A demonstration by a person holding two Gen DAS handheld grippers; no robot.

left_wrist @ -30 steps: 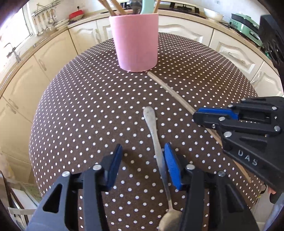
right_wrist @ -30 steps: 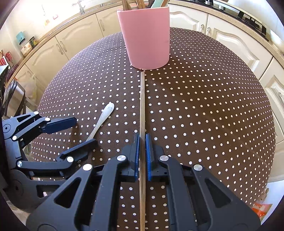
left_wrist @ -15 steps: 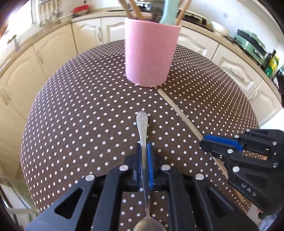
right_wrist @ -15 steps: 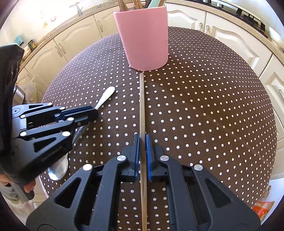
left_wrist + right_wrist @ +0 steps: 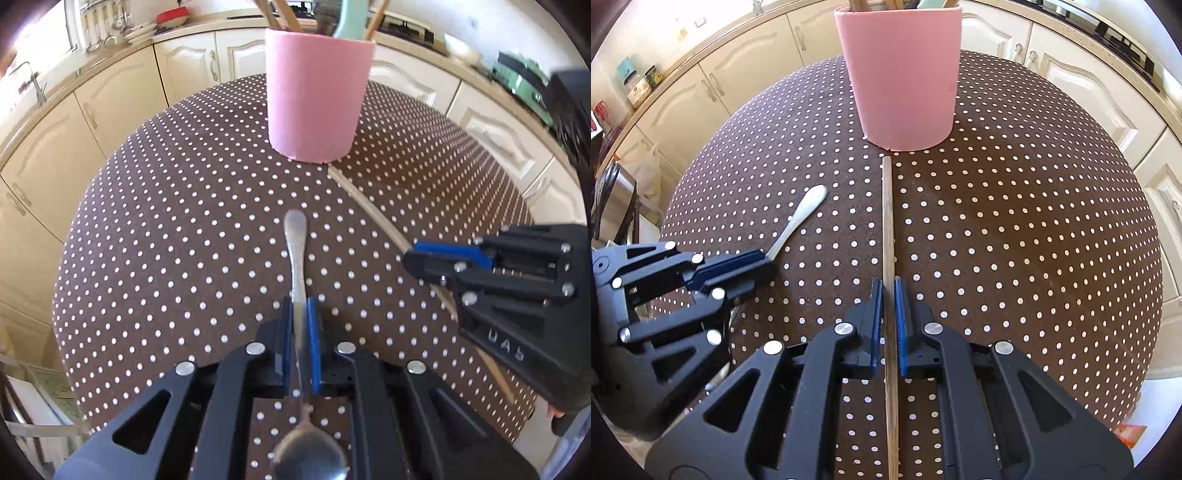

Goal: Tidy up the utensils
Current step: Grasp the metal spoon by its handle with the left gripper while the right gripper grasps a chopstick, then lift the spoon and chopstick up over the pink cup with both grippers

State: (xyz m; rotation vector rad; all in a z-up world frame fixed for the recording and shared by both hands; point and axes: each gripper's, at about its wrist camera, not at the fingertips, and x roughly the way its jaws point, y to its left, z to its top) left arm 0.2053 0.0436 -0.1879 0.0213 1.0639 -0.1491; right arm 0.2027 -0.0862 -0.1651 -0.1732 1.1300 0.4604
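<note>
Pink cup (image 5: 903, 79): one; spoon (image 5: 297, 258): one; wooden stick (image 5: 888, 236): one, maybe chopstick.

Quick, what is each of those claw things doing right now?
Left gripper: closed on the handle of the silver metal spoon.
Right gripper: closed on the long thin wooden stick.

Bright daylight floods both views, blown out white left of the pink cup (image 5: 319, 96). The cup casts a shadow to its right. Fisheye bending darkens corners; nearby edges blur.
</note>
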